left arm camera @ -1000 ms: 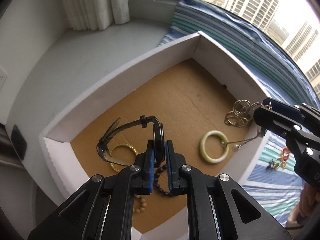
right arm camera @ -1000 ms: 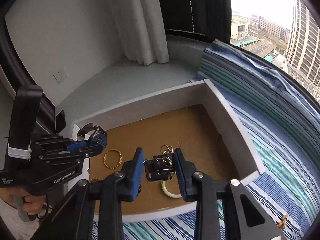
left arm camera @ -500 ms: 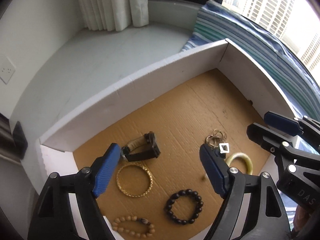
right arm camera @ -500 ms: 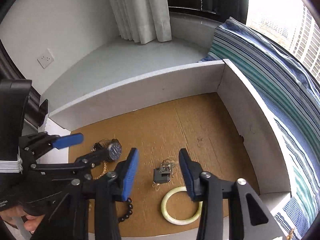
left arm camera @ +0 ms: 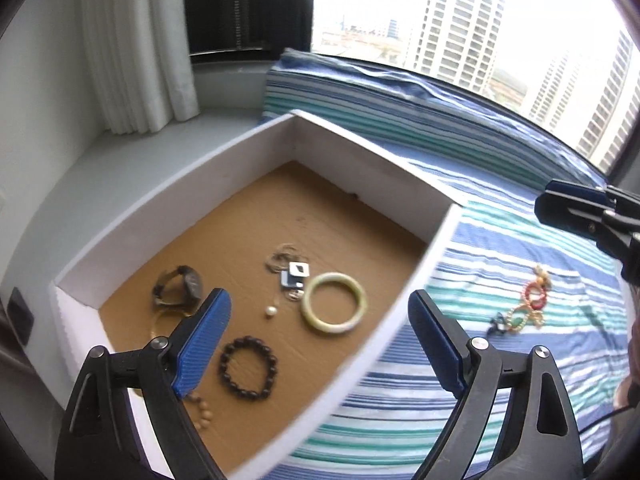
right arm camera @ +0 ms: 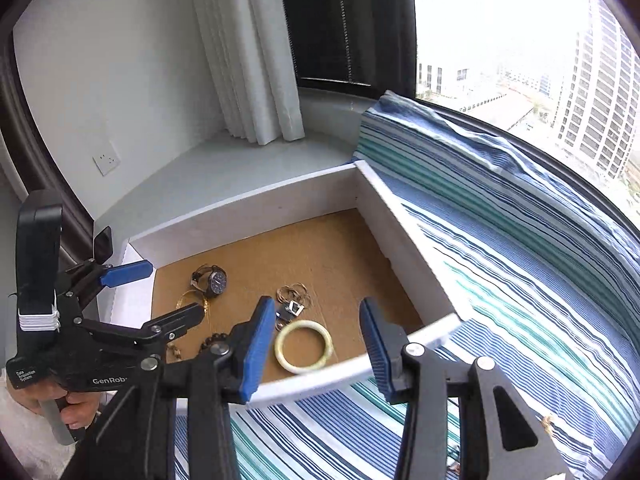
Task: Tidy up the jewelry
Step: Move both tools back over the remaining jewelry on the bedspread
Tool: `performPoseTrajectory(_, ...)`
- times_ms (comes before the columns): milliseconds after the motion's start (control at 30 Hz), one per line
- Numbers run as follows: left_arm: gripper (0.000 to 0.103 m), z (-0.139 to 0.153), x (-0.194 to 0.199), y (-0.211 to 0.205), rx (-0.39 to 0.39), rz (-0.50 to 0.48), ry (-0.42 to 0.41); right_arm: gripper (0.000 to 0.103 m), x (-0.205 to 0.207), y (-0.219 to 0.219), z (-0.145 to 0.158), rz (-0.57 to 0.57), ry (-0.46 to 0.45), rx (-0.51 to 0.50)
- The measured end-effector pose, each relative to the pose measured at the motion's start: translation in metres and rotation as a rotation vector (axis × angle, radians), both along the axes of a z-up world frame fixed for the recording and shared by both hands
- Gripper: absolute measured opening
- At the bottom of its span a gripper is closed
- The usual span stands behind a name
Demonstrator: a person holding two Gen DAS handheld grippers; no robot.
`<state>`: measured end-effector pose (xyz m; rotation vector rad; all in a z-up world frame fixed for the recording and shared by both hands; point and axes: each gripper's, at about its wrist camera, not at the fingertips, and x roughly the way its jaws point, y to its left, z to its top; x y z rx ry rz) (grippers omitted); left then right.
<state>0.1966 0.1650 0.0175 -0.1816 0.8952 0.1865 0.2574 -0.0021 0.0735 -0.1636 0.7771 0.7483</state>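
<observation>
Behind the spread, empty left gripper (left arm camera: 318, 344), a gold bangle (left arm camera: 166, 322) in the box (left arm camera: 224, 160) shows only partly.

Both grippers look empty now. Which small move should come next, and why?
Probably move the right gripper toward the beaded jewelry lying on the striped cloth, outside the box. Both grippers are open and hold nothing; the watch already lies inside.

Far half of the white-walled, brown-floored cardboard box (left arm camera: 360, 156) lies bare and open from above. Near half is crowded: pale green bangle (left arm camera: 334, 303), dark beaded bracelet (left arm camera: 248, 367), black wristwatch (left arm camera: 178, 290). White walls obstruct level entry from all sides.
</observation>
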Motion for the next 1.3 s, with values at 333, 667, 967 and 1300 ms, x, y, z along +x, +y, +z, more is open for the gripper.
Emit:
performPoseTrajectory(333,0.101,-0.042,0.018,-0.132,0.08,-0.264,0.085,0.045,-0.022,-0.191,-0.029,-0.311,0.01,-0.036)
performPoseTrajectory(667,0.101,-0.055,0.051,-0.17,0.095,-0.327,0.146,0.045,-0.003,-0.277,-0.084,-0.471,0.161,0.023)
performPoseTrajectory(967,0.101,-0.06,0.075,-0.177,0.093,-0.323,0.165,0.045,0.025,-0.304,-0.107,-0.53,0.24,0.041)
performPoseTrajectory(1300,0.1,-0.077,0.085,-0.174,0.083,-0.315,0.207,0.045,0.034,-0.303,-0.129,-0.529,0.278,0.01)
